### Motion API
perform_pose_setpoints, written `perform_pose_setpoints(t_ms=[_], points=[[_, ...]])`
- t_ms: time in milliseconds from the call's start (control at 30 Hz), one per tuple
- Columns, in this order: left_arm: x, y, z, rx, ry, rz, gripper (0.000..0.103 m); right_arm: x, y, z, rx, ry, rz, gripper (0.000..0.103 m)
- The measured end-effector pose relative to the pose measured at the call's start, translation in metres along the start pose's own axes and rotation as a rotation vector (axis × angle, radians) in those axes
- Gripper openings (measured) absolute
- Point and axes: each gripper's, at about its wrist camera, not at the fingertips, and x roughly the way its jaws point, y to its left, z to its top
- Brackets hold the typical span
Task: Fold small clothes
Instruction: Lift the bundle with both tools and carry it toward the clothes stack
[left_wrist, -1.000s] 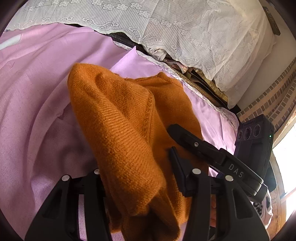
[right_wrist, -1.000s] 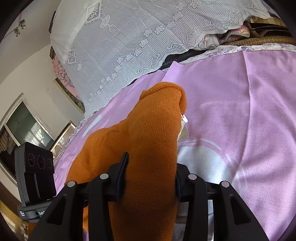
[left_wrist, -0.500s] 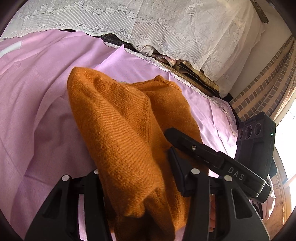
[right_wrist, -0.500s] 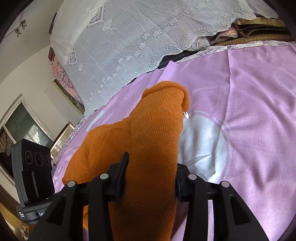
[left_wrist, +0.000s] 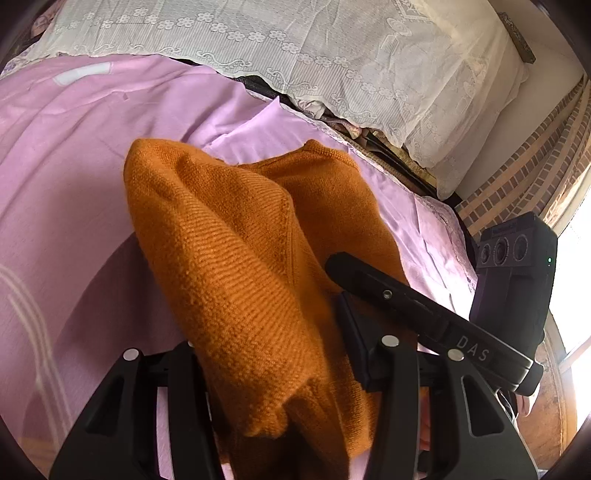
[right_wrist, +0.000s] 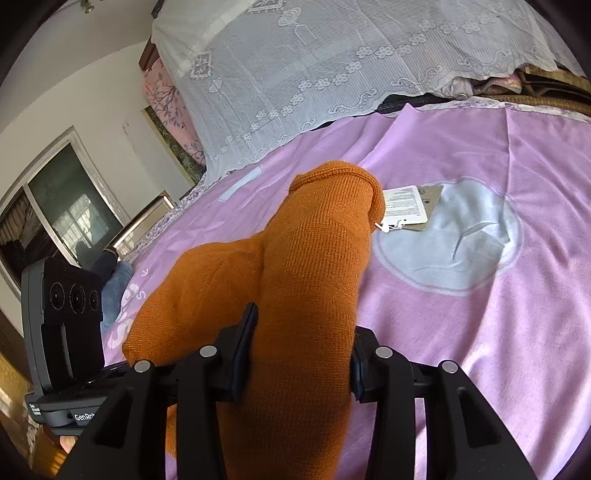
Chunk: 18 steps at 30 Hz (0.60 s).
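Observation:
An orange knit sweater (left_wrist: 236, 258) hangs lifted above a pink bed sheet (left_wrist: 74, 166). My left gripper (left_wrist: 273, 373) is shut on one bunched edge of it. My right gripper (right_wrist: 303, 343) is shut on another part of the same sweater (right_wrist: 314, 266), which drapes forward over the jaws. The fingertips of both are hidden in the fabric. Paper hang tags (right_wrist: 406, 205) dangle from the sweater's far end, by a white circle printed on the sheet (right_wrist: 480, 332). The other gripper shows in each view, at right (left_wrist: 424, 314) and at lower left (right_wrist: 62, 325).
White lace-covered pillows (left_wrist: 332, 55) are piled along the head of the bed, also in the right wrist view (right_wrist: 332, 66). A brick wall (left_wrist: 524, 177) stands at right. A window (right_wrist: 66, 214) and the bed's edge lie at left.
Both grippers have lifted and carried the sweater along over the sheet. The hang tags and the white circle have come into full sight in the right wrist view.

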Motion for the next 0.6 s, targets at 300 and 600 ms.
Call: perform_pose_setpoints(t_ms=[300, 600], points=[[-0.074, 0.010, -0.008, 0.027, -0.096, 0.105, 0.046, 0.007, 0.070, 0.002, -0.066, -0.015, 0.094, 0.043], [-0.166, 0.057, 0.007, -0.004, -0.213, 0.249, 0.046, 0.054, 0.166, 0.031, -0.131, 0.024, 0.236, 0.043]])
